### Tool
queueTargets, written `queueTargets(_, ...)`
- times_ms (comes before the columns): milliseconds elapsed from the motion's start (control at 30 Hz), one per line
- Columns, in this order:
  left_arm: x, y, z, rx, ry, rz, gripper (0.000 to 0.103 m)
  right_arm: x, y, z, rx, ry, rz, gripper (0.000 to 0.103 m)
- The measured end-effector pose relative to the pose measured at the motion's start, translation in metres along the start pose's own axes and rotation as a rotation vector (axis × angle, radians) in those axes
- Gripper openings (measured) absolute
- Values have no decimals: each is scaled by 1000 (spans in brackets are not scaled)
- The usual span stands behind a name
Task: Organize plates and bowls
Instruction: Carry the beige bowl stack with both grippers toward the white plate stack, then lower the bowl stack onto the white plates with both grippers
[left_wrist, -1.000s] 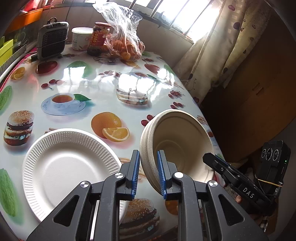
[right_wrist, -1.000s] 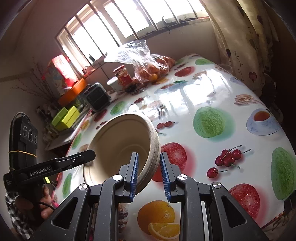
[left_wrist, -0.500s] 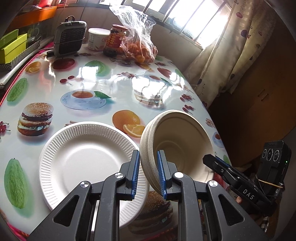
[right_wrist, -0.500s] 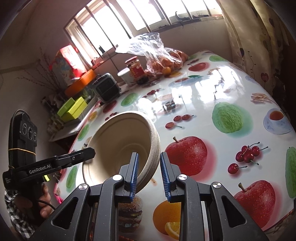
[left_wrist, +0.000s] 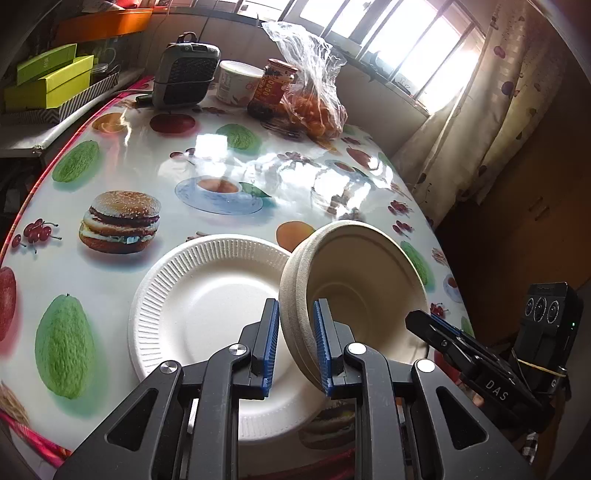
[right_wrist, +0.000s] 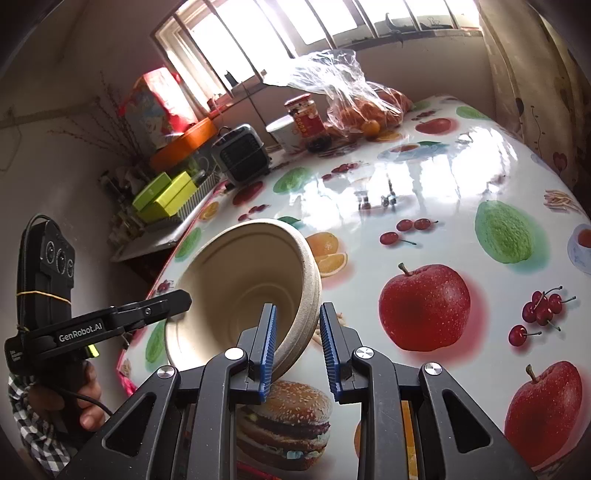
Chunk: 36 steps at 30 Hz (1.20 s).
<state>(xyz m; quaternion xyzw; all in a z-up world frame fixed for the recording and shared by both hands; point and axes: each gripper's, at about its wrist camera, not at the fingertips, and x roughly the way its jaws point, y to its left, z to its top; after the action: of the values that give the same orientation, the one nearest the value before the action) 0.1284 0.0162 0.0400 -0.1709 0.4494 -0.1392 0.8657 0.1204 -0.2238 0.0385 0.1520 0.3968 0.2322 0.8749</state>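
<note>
A stack of nested beige bowls (left_wrist: 354, 280) hangs tilted on its side above the table, held from both sides. My left gripper (left_wrist: 295, 343) is shut on its near-left rim. My right gripper (right_wrist: 295, 347) is shut on the opposite rim of the bowls (right_wrist: 240, 280). Each gripper shows in the other's view: the right gripper (left_wrist: 436, 328) at the bowls' right edge, the left gripper (right_wrist: 177, 299) at their left edge. A white ribbed paper plate (left_wrist: 207, 306) lies flat on the table, and the bowls hang over its right edge.
The round table wears a glossy fruit-and-burger print cloth (left_wrist: 122, 155). At its far end stand a small grey heater (left_wrist: 184, 74), a white tub (left_wrist: 236, 83), a red-lidded jar (left_wrist: 275, 88) and a bag of oranges (left_wrist: 314, 107). Green boxes (left_wrist: 48, 81) sit on a side shelf, and a curtain (left_wrist: 491, 103) hangs at the right.
Both grippers have carried the bowls sideways over the table toward the paper plate; the bowls now overlap its right edge. Both grips are unchanged.
</note>
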Motion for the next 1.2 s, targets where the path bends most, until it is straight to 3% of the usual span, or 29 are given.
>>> queueTargets(1200,-28,64,-10,-125,-46,69,20,54,54,3,-120,100,59,24)
